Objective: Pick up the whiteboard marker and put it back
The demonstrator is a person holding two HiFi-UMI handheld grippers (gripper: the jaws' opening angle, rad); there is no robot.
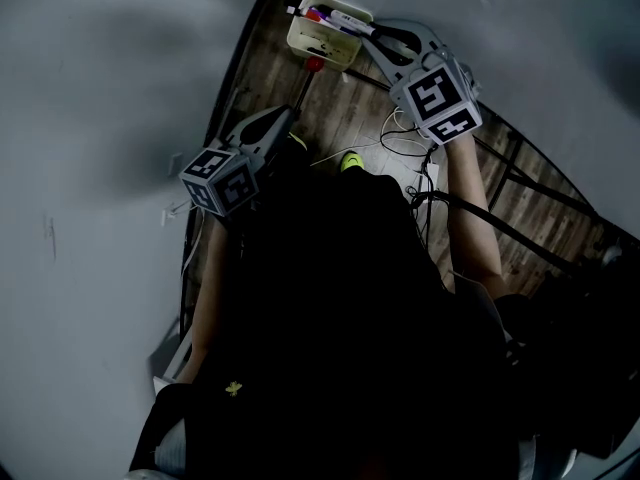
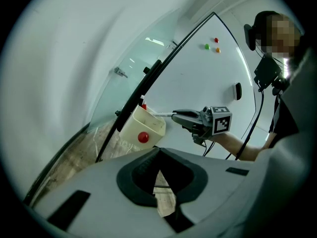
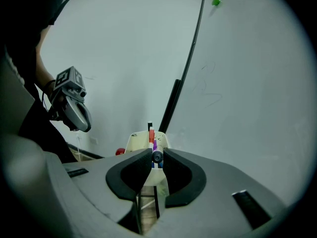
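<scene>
A cream marker holder hangs at the whiteboard's lower edge with several markers standing in it. My right gripper is shut on a white whiteboard marker, whose front end lies at the holder's rim. The left gripper view shows that marker sticking level out of the right gripper above the holder. In the right gripper view the marker's butt end sits clamped between the pads, with the holder right behind. My left gripper hangs lower and to the left, its jaws closed together and empty.
The whiteboard carries coloured magnets and a dark eraser. A red round magnet sits on the holder's front. Black stand bars and loose white cables lie over the wooden floor.
</scene>
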